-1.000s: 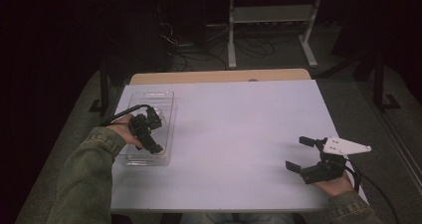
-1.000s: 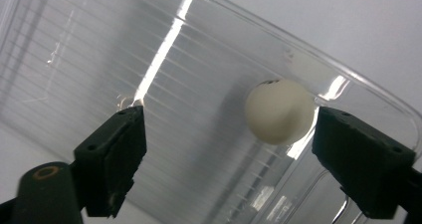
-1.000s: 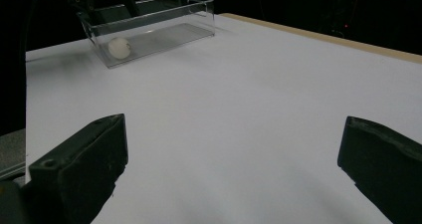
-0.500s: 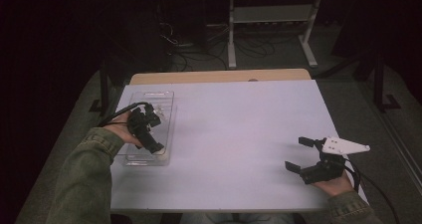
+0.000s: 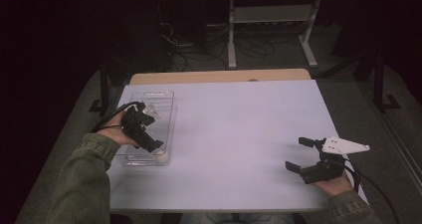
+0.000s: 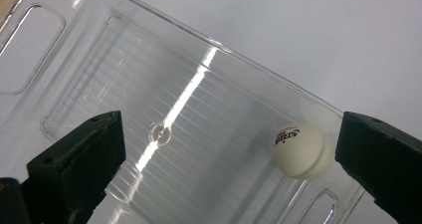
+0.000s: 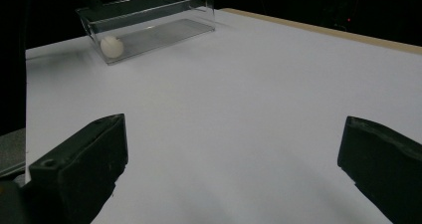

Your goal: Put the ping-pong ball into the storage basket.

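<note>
Near the left edge of the desk (image 5: 239,134) stands a clear plastic tray (image 5: 166,102), long side running away from the person. White ping-pong ball (image 6: 300,150) lies inside it, at the end nearest the person, against the wall by the corner; red and black print on it, too small to read. Left gripper (image 5: 149,129) hangs over the tray, jaws having just been opening, now spread wide, ball below and free of both pads. Right gripper (image 5: 303,154) sits near the desk's right front corner, well apart from the tray, jaws wide, holding nothing. It seems to hover just off the surface.
</note>
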### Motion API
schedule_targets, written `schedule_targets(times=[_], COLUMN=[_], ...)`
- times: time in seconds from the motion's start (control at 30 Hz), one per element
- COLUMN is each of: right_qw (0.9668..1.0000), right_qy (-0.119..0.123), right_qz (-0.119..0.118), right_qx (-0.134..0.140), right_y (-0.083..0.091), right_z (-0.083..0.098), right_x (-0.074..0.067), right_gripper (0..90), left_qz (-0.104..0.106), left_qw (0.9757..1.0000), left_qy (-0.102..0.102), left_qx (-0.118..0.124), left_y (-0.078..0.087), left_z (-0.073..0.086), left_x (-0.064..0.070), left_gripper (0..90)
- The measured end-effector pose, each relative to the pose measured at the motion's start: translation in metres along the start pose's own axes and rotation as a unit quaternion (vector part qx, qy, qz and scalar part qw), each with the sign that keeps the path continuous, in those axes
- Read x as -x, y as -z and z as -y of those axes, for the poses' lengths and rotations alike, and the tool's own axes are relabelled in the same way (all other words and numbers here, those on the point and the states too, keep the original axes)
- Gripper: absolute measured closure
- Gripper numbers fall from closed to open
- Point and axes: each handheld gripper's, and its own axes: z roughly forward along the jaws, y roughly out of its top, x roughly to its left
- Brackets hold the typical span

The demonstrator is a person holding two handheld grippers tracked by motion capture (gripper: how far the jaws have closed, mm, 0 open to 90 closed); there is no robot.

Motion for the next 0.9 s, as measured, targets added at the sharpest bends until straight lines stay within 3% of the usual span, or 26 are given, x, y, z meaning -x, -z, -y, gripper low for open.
schedule_targets(times=[0.37,0.9], right_qw=[1.0000,1.0000], right_qy=[-0.001,0.001], right_qz=[0.001,0.003], right_qx=[0.002,0.008], right_y=[0.000,0.001], right_z=[0.000,-0.001], right_x=[0.000,0.000], right_gripper=[0.0,0.0], left_qz=[0.008,0.016], left_qw=[0.9986,0.9947], left_qy=[0.014,0.000], left_qx=[0.050,0.101], left_y=[0.006,0.012], left_z=[0.012,0.016], left_x=[0.006,0.026], left_gripper=[0.0,0.0])
